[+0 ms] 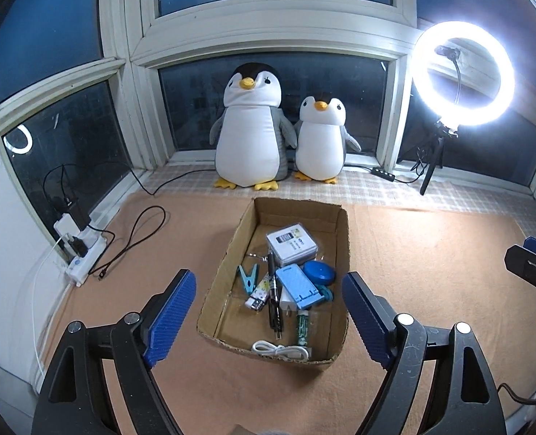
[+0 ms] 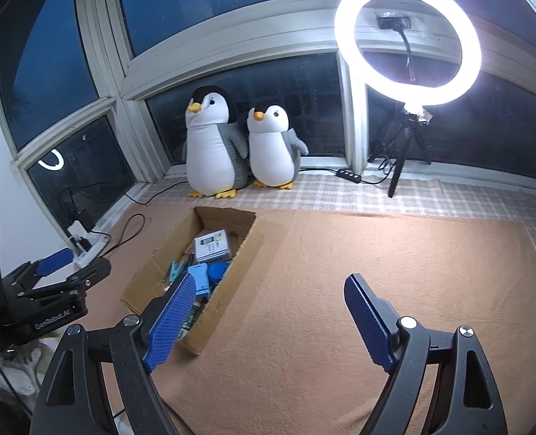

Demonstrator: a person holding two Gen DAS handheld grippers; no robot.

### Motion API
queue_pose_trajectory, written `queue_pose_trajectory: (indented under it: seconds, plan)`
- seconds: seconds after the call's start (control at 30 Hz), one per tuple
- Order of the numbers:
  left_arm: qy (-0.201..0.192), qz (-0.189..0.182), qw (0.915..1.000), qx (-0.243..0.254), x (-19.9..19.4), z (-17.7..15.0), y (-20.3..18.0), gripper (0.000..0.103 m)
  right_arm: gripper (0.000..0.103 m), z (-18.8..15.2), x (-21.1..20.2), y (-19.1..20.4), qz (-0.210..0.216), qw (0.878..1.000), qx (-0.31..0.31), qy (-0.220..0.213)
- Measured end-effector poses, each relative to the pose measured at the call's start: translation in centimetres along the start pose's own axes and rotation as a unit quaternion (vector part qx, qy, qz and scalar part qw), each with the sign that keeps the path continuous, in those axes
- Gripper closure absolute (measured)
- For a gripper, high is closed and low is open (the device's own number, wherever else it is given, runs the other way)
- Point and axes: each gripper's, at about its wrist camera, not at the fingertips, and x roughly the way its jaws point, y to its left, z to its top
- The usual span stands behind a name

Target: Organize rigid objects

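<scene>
Left wrist view: left gripper point(image 1: 268, 311) wide open, empty; right gripper point(image 2: 268, 322) likewise. Cardboard box point(image 1: 228, 250) at 12 o'clock, items piled inside. Risk: low pass snags near wall, shifting box.

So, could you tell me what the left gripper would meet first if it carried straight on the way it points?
Probably the clutter in the cardboard box: the open left gripper aims around the light blue stand, though depth is unclear.

Left wrist view: looks down-forward, close over cardboard box point(image 1: 273, 282), facing window. Right wrist view: same heading, set rightward, box point(image 2: 195, 275) at lower left. Shared: box, plush penguins point(image 1: 248, 127), ring light point(image 2: 407, 40).
</scene>
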Motion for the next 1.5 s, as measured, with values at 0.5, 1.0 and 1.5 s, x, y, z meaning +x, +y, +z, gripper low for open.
queue_pose_trajectory:
  seconds: [0.5,1.0,1.5]
  plan:
    - [0.012,0.0,0.9999,0.003,0.4,-0.9,-0.8,0.012,0.016,-1.2,-0.2,-0.8,-0.021,1.0,0.015,-0.002]
    - [0.013,-0.001,0.9999,0.004,0.4,-1.0,-1.0,0.012,0.015,-1.4,0.1,-0.9,-0.021,1.0,0.016,0.005]
    - [0.015,-0.002,0.9999,0.003,0.7,-1.1,-0.9,0.011,0.015,-1.6,0.4,-0.8,-0.021,1.0,0.017,0.01]
